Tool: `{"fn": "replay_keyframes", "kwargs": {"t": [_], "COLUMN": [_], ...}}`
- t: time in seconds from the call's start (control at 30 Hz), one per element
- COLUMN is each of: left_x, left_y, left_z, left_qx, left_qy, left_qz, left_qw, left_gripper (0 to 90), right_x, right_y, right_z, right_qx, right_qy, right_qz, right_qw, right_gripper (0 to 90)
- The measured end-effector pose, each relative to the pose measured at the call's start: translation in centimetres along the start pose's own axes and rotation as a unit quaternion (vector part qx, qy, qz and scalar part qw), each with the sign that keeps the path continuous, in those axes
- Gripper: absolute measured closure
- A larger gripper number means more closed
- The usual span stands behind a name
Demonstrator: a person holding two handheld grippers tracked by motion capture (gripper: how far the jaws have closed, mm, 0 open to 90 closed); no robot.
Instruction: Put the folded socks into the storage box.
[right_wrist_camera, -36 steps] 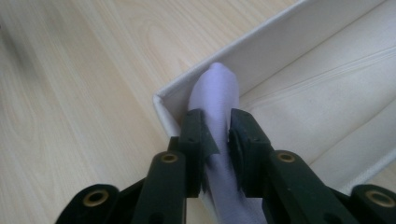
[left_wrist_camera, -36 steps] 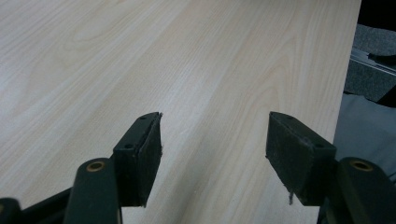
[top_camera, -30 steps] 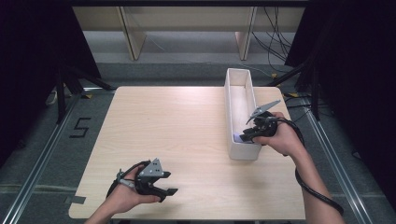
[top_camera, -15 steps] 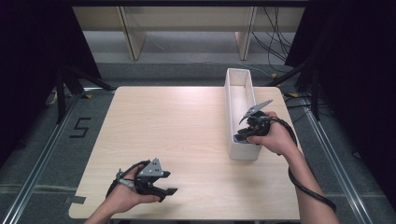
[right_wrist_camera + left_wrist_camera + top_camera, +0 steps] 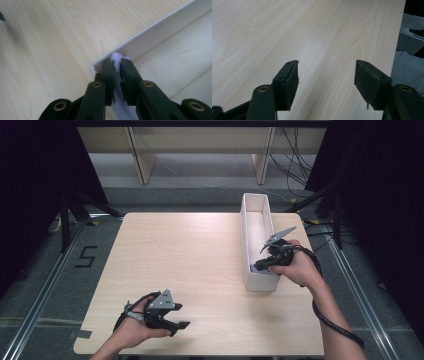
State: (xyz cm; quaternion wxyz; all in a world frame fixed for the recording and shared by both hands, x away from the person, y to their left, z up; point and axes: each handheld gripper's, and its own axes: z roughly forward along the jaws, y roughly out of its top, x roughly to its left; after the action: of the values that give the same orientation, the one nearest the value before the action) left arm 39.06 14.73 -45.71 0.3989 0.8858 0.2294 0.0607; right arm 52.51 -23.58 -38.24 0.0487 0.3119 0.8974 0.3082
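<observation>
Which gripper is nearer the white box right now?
Right. The right gripper is inside the white box's near corner, its jaws having just been closing on a pale lilac cloth. The left gripper rests open near the table's front edge, well apart.

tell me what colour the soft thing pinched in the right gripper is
Pale lilac, a thin soft piece at the near corner of the long white box; the right gripper view shows it best.

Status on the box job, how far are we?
Done: right gripper is down in the near corner of the white box. In hand: its jaws have just been closing on a pale lilac cloth. Left: lifting it out; left gripper open over the table.
</observation>
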Motion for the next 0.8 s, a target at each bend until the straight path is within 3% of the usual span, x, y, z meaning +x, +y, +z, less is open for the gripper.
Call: {"fn": "replay_keyframes", "kwargs": {"t": [0.03,0.1,0.33,0.57,0.8], "left_x": [0.02,0.04,-0.01,0.00,0.10], "left_y": [0.01,0.03,0.08,0.09,0.07], "left_z": [0.02,0.05,0.06,-0.04,-0.11], "left_qx": [0.000,0.000,0.000,-0.001,0.001], "left_qy": [0.000,0.000,-0.001,0.000,0.002], "left_qz": [0.001,0.001,0.001,-0.001,0.001], "left_qw": [1.0000,1.0000,1.0000,1.0000,1.0000], "left_gripper": [35.5,35.4,35.4,35.4,35.4], "right_x": [-0.11,0.04,-0.15,-0.14,-0.08], "right_y": [-0.10,-0.28,-0.58,-0.57,-0.54], "right_z": [-0.05,-0.06,0.10,-0.02,-0.22], "right_qx": [-0.007,-0.008,-0.018,-0.005,-0.013], "right_qy": [0.001,0.007,0.010,0.008,0.005], "right_qz": [-0.005,0.010,0.008,0.010,0.014], "right_qw": [1.0000,0.9999,0.9998,0.9999,0.9998], "right_gripper": [81.4,81.3,81.1,79.1,74.7]}}
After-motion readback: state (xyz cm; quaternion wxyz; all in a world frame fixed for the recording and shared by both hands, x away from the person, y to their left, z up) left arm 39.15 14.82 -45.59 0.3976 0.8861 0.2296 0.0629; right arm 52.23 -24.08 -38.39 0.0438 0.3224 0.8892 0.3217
